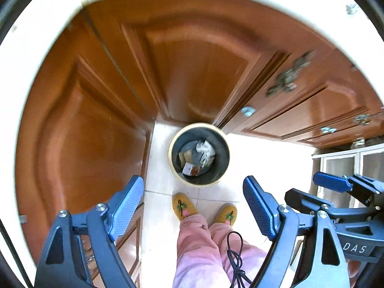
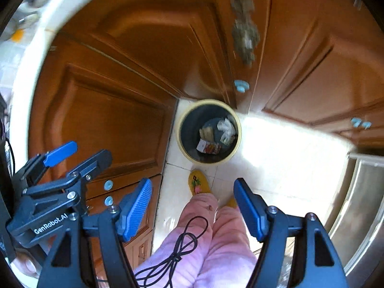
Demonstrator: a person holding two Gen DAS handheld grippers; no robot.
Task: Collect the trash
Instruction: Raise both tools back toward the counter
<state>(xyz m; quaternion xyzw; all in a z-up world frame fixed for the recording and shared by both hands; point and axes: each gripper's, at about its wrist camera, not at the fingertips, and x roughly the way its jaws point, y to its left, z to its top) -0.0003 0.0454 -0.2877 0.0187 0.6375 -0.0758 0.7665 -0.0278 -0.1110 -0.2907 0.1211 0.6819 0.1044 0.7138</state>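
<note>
The trash (image 1: 200, 156) is lying at the bottom of a round bin (image 1: 173, 165) with a pale rim, which is standing on the white tiled floor (image 1: 264, 158) in the corner against the brown wooden cabinet doors (image 1: 199, 72): crumpled plastic, a small carton, scraps of paper. Above it, the left gripper (image 1: 193, 210) and the right gripper (image 2: 193, 212) are both pointing down with jaws spread wide and nothing between them. The person's yellow slippers (image 1: 183, 206) are standing just short of the bin.
</note>
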